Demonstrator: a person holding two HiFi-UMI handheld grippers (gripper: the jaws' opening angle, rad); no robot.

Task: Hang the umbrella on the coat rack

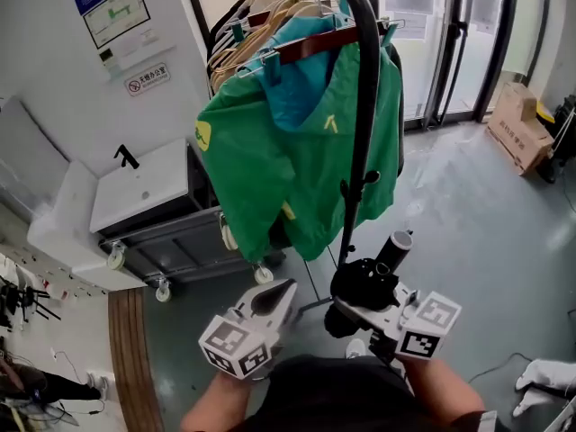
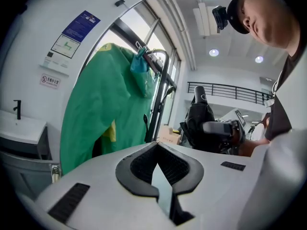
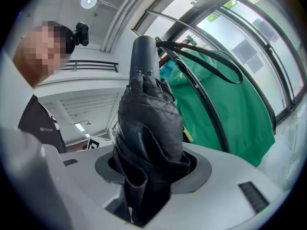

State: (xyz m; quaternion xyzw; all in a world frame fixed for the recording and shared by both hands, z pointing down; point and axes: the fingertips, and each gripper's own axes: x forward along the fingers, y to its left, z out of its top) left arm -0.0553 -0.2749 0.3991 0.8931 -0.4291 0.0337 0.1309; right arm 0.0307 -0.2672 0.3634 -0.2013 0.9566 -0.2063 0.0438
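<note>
A folded black umbrella (image 1: 364,282) stands upright in my right gripper (image 1: 355,302), which is shut on its cloth; its handle end (image 1: 397,240) points toward the rack. In the right gripper view the umbrella (image 3: 148,123) fills the jaws, and its wrist strap (image 3: 225,66) loops out to the right. The coat rack's black pole (image 1: 364,124) rises just beyond the umbrella, with a green jacket (image 1: 270,151) and several wooden hangers on its rail. My left gripper (image 1: 281,288) is shut and empty, low and left of the pole. The left gripper view shows the jacket (image 2: 96,104), the pole (image 2: 160,95) and the umbrella (image 2: 199,119).
A white sink cabinet on casters (image 1: 144,187) stands left of the rack. Glass doors (image 1: 432,25) line the back, and a cardboard box (image 1: 517,124) lies at the far right. The rack's wheeled base (image 1: 263,274) is on the grey floor near my left gripper.
</note>
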